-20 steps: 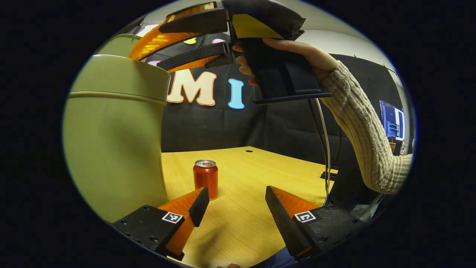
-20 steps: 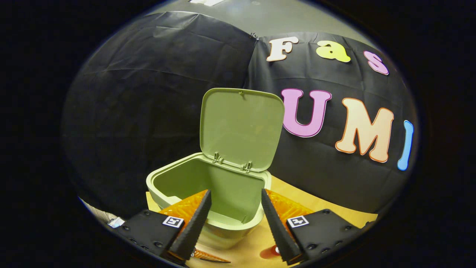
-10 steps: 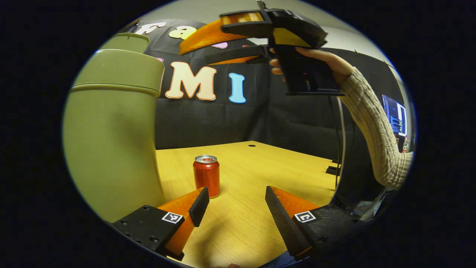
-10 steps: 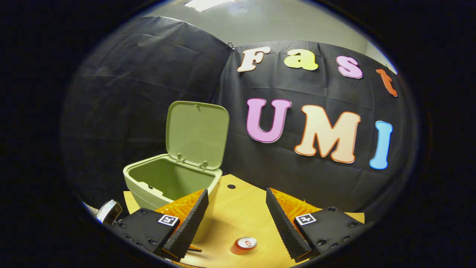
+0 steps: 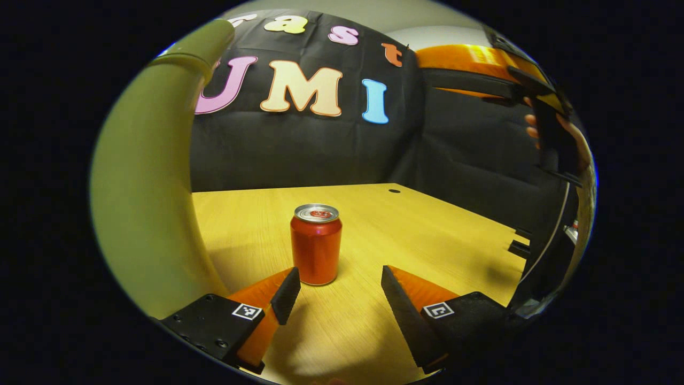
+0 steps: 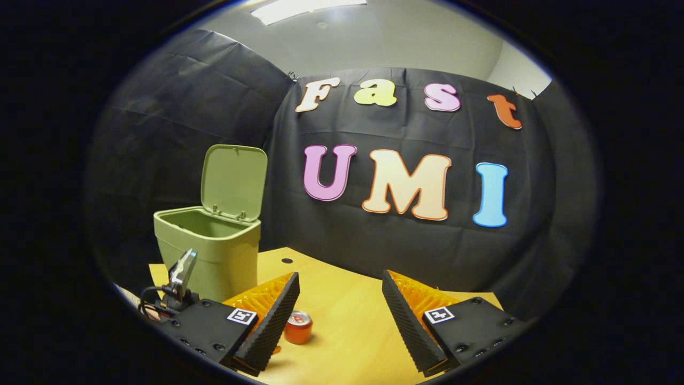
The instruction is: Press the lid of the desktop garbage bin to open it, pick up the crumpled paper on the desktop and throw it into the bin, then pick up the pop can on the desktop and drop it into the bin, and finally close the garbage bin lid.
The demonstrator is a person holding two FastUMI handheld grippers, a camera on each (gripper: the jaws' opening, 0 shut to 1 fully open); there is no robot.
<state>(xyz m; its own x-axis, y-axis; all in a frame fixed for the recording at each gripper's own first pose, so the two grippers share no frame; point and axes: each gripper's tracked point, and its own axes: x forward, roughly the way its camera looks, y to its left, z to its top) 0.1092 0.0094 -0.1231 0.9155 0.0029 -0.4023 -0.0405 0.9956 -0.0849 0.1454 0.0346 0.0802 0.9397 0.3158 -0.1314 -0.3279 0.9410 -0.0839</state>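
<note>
My left gripper (image 5: pixel 336 291) sits low over the pale yellow wooden desktop (image 5: pixel 427 230), jaws apart w/ nothing between them. The red aluminium pop can (image 5: pixel 316 251) stands upright just beyond the fingertips, a bit left of the gap's centre. I judge I keep the jaws wide and low so they can slide round the can's body; it is light and likely empty, so a bump from one finger could tip it.

The olive green plastic desktop garbage bin (image 5: pixel 144 214) is close on the left in the left gripper view, so the carry to it will be short. In the right gripper view its hinged green lid (image 6: pixel 234 179) stands upright at the far side, opening free for a drop. I see no crumpled paper on the desk; I suppose it is already inside, but the bin's inside is hidden from me.

My right gripper (image 6: pixel 339 315) is held high and back, jaws apart and empty, I think to leave room for the left.

Writing: can top has a small red mark, too small to read. Gripper blocks carry square b/w marker tags (image 5: pixel 247 312).
</note>
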